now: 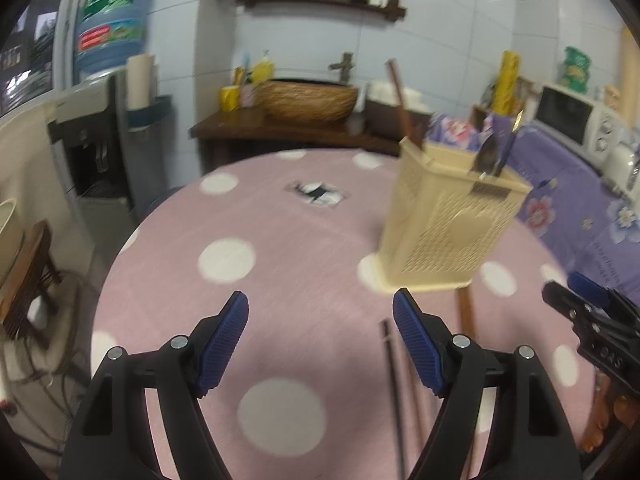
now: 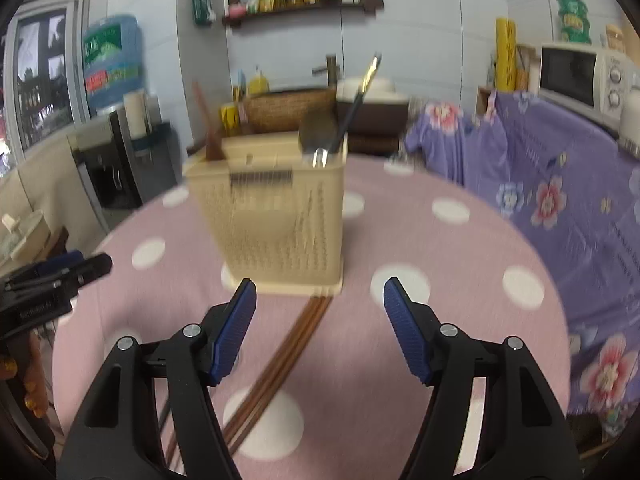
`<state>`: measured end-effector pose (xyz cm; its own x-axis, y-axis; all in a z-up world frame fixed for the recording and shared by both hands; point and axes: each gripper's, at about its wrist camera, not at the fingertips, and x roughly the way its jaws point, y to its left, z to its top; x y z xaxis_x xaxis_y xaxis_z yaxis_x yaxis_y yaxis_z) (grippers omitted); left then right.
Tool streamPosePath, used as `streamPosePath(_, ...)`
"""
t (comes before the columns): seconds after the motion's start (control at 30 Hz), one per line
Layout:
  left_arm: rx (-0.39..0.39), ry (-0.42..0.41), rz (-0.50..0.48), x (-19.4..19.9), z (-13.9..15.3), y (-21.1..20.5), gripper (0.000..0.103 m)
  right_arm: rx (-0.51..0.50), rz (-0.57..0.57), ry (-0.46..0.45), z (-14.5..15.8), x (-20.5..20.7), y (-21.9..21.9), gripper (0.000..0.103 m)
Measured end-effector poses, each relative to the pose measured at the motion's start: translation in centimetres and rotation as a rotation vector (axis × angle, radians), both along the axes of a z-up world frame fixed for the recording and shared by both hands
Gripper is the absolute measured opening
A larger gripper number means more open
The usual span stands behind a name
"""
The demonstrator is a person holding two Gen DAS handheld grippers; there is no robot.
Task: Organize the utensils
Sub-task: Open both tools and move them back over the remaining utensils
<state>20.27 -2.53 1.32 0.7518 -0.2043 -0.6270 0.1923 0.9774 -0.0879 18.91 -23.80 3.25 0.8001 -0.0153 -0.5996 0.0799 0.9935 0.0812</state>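
Presently: both hand-held grippers, left (image 1: 320,312) and right (image 2: 319,298), released; brown wooden chopsticks (image 2: 276,364) touching perforated cream plastic utensil holder (image 2: 276,216) on counter (image 2: 440,320).

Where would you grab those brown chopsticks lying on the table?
Probably mid-length on the chopsticks, from above, fingers straddling the bundle. They lie flat and close together on the tablecloth, far tips against the utensil holder, so that end is crowded. The open right gripper is already almost over them.

Polka-dot table (image 2: 460,248): utensil holder (image 2: 272,220), chopsticks (image 2: 280,360).
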Motion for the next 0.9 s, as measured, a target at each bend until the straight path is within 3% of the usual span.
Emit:
streamPosePath(0.13, -0.005, 0.062, 0.018, -0.8, -2.5, 1.0, 0.074, 0.029, 0.014, 0.102, -4.1, -1.0, 1.8, 0.067)
streamPosePath(0.33, 0.001, 0.097, 0.055, -1.8, -4.2, 2.5, 0.074, 0.020, 0.025, 0.169, -6.8, -2.1, 3.7, 0.071)
streamPosePath(0.67, 0.000, 0.105, 0.028, -2.0, -4.4, 1.6, 0.074, -0.107, 0.048, 0.235, -8.0, -1.6, 6.5, 0.071)
streamPosePath(0.9, 0.003, 0.118, -0.006, -2.1, -4.8, 0.7, 0.074, -0.090, -0.030, 0.291, -7.8, -3.0, 1.9, 0.072)
